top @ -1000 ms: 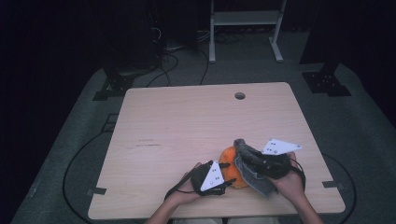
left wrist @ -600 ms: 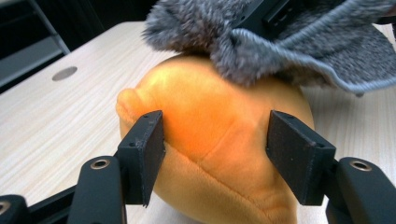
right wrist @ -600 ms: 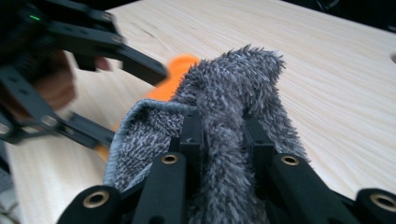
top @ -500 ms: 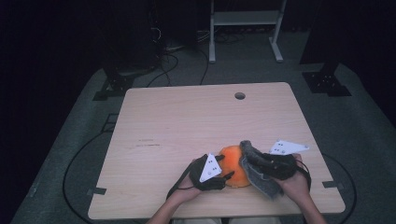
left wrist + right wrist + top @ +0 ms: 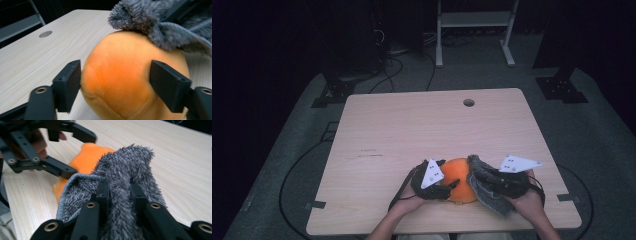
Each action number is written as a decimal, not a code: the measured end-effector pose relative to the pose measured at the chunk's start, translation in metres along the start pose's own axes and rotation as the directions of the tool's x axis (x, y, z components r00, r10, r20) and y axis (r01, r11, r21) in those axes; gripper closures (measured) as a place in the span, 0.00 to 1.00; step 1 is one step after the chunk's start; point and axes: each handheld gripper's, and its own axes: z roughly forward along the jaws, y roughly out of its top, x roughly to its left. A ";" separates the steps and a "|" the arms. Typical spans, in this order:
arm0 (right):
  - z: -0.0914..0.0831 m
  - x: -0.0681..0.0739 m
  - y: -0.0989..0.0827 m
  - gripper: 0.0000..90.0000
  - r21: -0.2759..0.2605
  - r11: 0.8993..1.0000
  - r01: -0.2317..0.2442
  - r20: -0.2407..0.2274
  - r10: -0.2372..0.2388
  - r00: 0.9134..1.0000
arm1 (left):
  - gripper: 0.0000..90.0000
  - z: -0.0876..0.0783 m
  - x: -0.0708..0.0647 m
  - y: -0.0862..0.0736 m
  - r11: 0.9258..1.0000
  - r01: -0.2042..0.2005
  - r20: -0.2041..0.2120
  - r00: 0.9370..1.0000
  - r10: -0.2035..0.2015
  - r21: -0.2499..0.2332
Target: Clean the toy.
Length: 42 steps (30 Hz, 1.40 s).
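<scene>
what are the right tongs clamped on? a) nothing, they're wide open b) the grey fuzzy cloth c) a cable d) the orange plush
b: in the right gripper view the right tongs pinch a fold of the grey fuzzy cloth between their jaws, while the orange plush sits between the spread jaws of the left tongs.

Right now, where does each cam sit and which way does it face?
High view: above the person's side, looking forward and down on the table; forearms, both hands, left gripper and right gripper show.
Left gripper view: rides the left gripper, looking along its jaws, which flank the orange plush.
Right gripper view: rides the right gripper, jaws pinching the grey cloth; the left gripper and its fingers show farther off.
Shared: all three show plush, cloth and table.
</scene>
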 end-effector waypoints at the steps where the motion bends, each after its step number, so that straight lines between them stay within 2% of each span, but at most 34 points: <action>1: -0.001 -0.004 -0.002 0.82 0.004 1.000 -0.019 -0.002 0.019 1.000 | 0.32 0.001 -0.002 0.000 1.000 -0.012 -0.001 1.000 0.012 -0.006; 2: -0.001 -0.004 -0.002 0.82 0.004 1.000 -0.019 -0.002 0.019 1.000 | 0.33 0.001 -0.002 0.000 1.000 -0.012 -0.001 1.000 0.012 -0.006; 3: -0.002 -0.015 -0.008 0.81 0.037 0.998 -0.060 0.022 0.060 0.998 | 0.34 0.002 -0.004 0.000 1.000 -0.024 -0.009 1.000 0.024 -0.004; 4: -0.003 -0.018 -0.010 0.81 0.052 0.996 -0.070 0.039 0.068 0.997 | 0.34 0.002 -0.004 0.000 1.000 -0.024 -0.009 1.000 0.024 -0.004; 5: -0.003 -0.018 -0.010 0.81 0.052 0.996 -0.070 0.039 0.068 0.997 | 0.34 0.003 -0.004 0.000 1.000 -0.020 -0.010 1.000 0.020 0.003; 6: -0.006 -0.027 -0.015 0.81 0.077 0.992 -0.097 0.076 0.091 0.993 | 0.35 0.002 -0.003 -0.001 1.000 -0.008 -0.003 1.000 0.008 0.004; 7: -0.008 -0.029 -0.016 0.81 0.076 0.991 -0.107 0.084 0.101 0.991 | 0.35 0.002 -0.002 -0.002 1.000 -0.008 0.001 1.000 0.008 0.010; 9: -0.011 -0.030 -0.015 0.81 0.038 0.991 -0.129 0.057 0.126 0.990 | 0.36 0.001 -0.001 -0.003 1.000 0.001 0.014 1.000 -0.001 0.013; 10: -0.012 -0.028 -0.012 0.81 0.001 0.991 -0.137 0.022 0.137 0.990 | 0.36 0.001 -0.001 -0.003 1.000 0.009 0.018 1.000 -0.009 0.013; 12: -0.010 -0.023 -0.005 0.81 -0.037 0.989 -0.140 -0.029 0.139 0.990 | 0.37 0.003 -0.003 -0.004 1.000 0.014 0.031 0.999 -0.014 0.019; 14: -0.003 -0.017 0.002 0.81 -0.025 0.993 -0.114 -0.043 0.113 0.993 | 0.37 0.003 -0.004 -0.004 1.000 0.006 0.028 1.000 -0.006 0.018; 15: 0.001 -0.014 0.003 0.81 -0.007 0.995 -0.096 -0.040 0.095 0.995 | 0.37 0.001 -0.002 -0.002 1.000 0.019 0.047 0.999 -0.019 0.018; 16: 0.001 -0.014 0.003 0.81 -0.007 0.995 -0.096 -0.040 0.095 0.995 | 0.35 0.001 -0.002 -0.002 1.000 0.019 0.047 0.999 -0.019 0.018; 17: 0.006 -0.009 0.001 0.82 0.021 0.998 -0.057 -0.029 0.057 0.998 | 0.32 -0.003 0.002 0.001 0.999 0.032 0.079 0.996 -0.032 0.010; 18: 0.006 -0.006 0.001 0.82 0.031 0.999 -0.040 -0.023 0.041 0.999 | 0.29 -0.005 0.004 0.003 0.999 0.043 0.098 0.994 -0.042 -0.006; 21: 0.002 0.003 -0.002 0.82 0.047 0.999 0.009 -0.024 -0.008 1.000 | 0.20 -0.006 0.010 0.008 0.996 0.088 0.106 0.991 -0.086 -0.014; 23: -0.001 0.009 -0.003 0.82 0.049 0.998 0.035 -0.047 -0.032 0.998 | 0.14 -0.002 0.012 0.008 0.993 0.110 0.121 0.986 -0.114 0.042; 24: -0.001 0.011 -0.003 0.82 0.049 0.998 0.042 -0.060 -0.039 0.997 | 0.11 0.002 0.013 0.006 0.989 0.126 0.147 0.980 -0.136 0.074; 25: -0.001 0.011 -0.003 0.82 0.049 0.998 0.042 -0.060 -0.039 0.997 | 0.11 0.002 0.013 0.006 0.989 0.126 0.147 0.980 -0.136 0.074; 26: -0.002 0.012 -0.004 0.82 0.054 0.998 0.046 -0.079 -0.042 0.996 | 0.12 0.005 0.012 0.003 0.982 0.157 0.176 0.969 -0.173 0.101; 27: -0.002 0.012 -0.004 0.82 0.056 0.997 0.048 -0.086 -0.043 0.995 | 0.14 0.009 0.012 0.001 0.975 0.168 0.200 0.960 -0.195 0.144; 28: -0.002 0.012 -0.004 0.82 0.062 0.997 0.052 -0.087 -0.047 0.995 | 0.16 0.010 0.010 0.002 0.976 0.160 0.204 0.961 -0.188 0.149; 31: -0.003 0.015 -0.003 0.82 0.077 0.994 0.076 -0.075 -0.071 0.995 | 0.31 0.007 0.004 0.006 0.984 0.109 0.180 0.974 -0.134 0.142; 32: -0.004 0.015 -0.002 0.82 0.079 0.994 0.077 -0.074 -0.071 0.995 | 0.37 0.007 0.004 0.006 0.984 0.109 0.180 0.974 -0.134 0.142; 33: -0.005 0.013 -0.002 0.82 0.078 0.994 0.075 -0.075 -0.069 0.995 | 0.41 0.004 0.000 0.007 0.995 0.046 0.153 0.986 -0.060 0.094; 34: -0.008 0.011 0.000 0.82 0.074 0.995 0.063 -0.078 -0.057 0.995 | 0.44 0.004 0.000 0.007 0.995 0.046 0.153 0.986 -0.060 0.094; 35: -0.013 0.007 0.003 0.82 0.047 0.998 0.047 -0.073 -0.044 0.996 | 0.46 -0.001 -0.001 0.010 1.000 -0.003 0.119 0.993 0.000 0.026; 36: -0.017 0.005 0.005 0.82 0.025 0.999 0.032 -0.068 -0.030 0.997 | 0.48 -0.004 -0.003 0.012 0.999 -0.051 0.090 0.995 0.052 -0.010; 37: -0.021 0.002 0.007 0.82 -0.012 1.000 0.008 -0.064 -0.009 0.998 | 0.49 -0.005 -0.005 0.014 0.993 -0.113 0.055 0.992 0.115 -0.029; 38: -0.022 -0.001 0.009 0.82 -0.042 0.999 -0.016 -0.050 0.014 0.999 | 0.49 -0.005 -0.005 0.014 0.993 -0.113 0.055 0.992 0.115 -0.029; 39: -0.020 -0.005 0.010 0.82 -0.059 0.998 -0.037 -0.022 0.036 0.999 | 0.49 -0.005 -0.005 0.013 0.987 -0.156 0.044 0.987 0.157 -0.026; 40: -0.017 -0.008 0.010 0.82 -0.059 0.997 -0.048 -0.007 0.048 0.999 | 0.48 -0.004 -0.004 0.011 0.988 -0.154 0.060 0.986 0.155 -0.023; 41: -0.011 -0.012 0.009 0.82 -0.044 0.997 -0.063 0.001 0.063 0.998 | 0.46 -0.004 -0.003 0.009 0.989 -0.148 0.059 0.987 0.149 -0.022; 42: -0.004 -0.015 0.007 0.82 -0.021 0.996 -0.082 -0.009 0.082 0.997 | 0.39 -0.004 0.000 0.008 0.993 -0.114 0.071 0.991 0.114 -0.016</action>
